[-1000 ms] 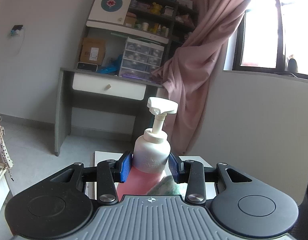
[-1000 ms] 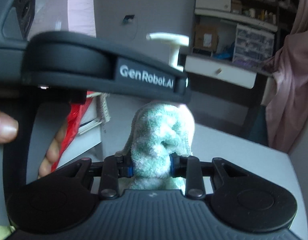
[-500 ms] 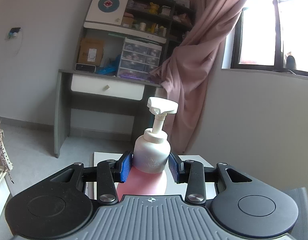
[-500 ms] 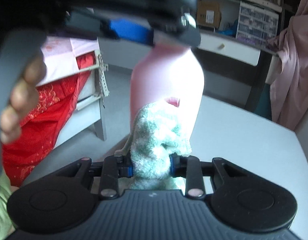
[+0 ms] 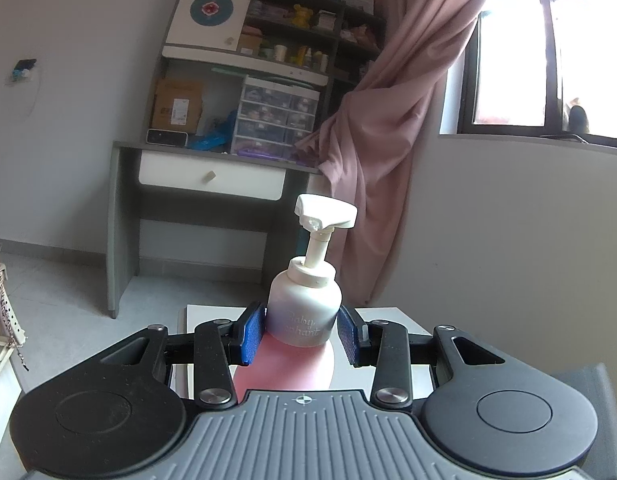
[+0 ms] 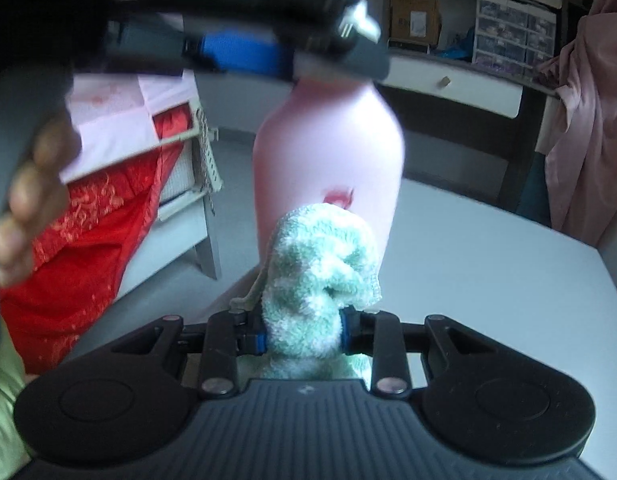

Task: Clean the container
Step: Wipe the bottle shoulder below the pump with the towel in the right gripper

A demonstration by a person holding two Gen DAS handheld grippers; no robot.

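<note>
Above near table edge: left gripper (image 5: 300, 334) clamps pink-bodied, white-shouldered plastic pump bottle (image 5: 304, 312) at shoulder; rigid, smooth, likely slippery. Right gripper (image 6: 302, 336) pinches soft green-white terry cloth (image 6: 320, 280), touching bottle's red smear (image 6: 338, 196).

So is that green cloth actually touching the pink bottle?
Cannot tell. In the right wrist view the cloth overlaps the lower front of the bottle, just below a red smear, but head-on no contact or gap shows. The left wrist view hides it.
</note>
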